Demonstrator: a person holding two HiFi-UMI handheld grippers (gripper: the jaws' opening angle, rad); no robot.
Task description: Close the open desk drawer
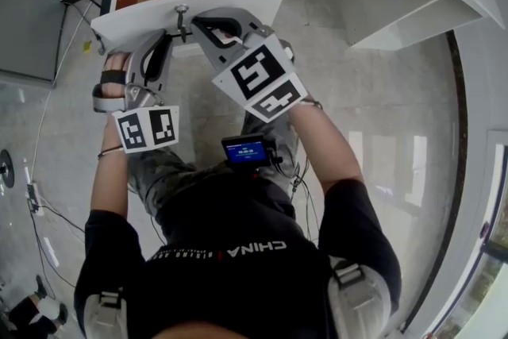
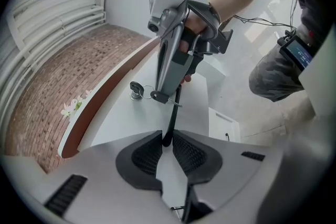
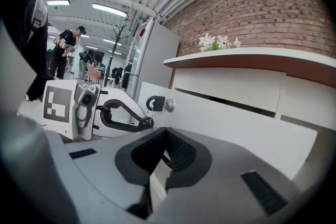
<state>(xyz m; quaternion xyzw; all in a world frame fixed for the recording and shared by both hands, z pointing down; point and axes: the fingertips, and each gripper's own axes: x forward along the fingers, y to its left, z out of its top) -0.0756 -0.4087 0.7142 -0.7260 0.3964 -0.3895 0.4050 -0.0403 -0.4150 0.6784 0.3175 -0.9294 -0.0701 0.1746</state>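
Note:
The desk drawer (image 1: 238, 0) stands pulled out, its brown inside showing behind the white front panel. A key (image 1: 181, 14) hangs in the lock at the panel's middle. In the left gripper view my left gripper (image 2: 167, 139) is shut on the near end of the thin black drawer handle (image 2: 172, 118). My right gripper (image 2: 178, 87) sits at the handle's far end, just past the key (image 2: 137, 89). In the right gripper view my right gripper (image 3: 167, 136) is shut, with a black strip of the handle between its pads. In the head view, both grippers are pressed close under the drawer front (image 3: 236, 118).
An open white shelf compartment (image 1: 397, 4) of the desk lies right of the drawer. A grey cabinet (image 1: 28, 20) and floor cables (image 1: 40, 202) are at the left. Flowers (image 3: 218, 41) stand on the desk top by a brick wall. A person (image 3: 65, 42) stands far off.

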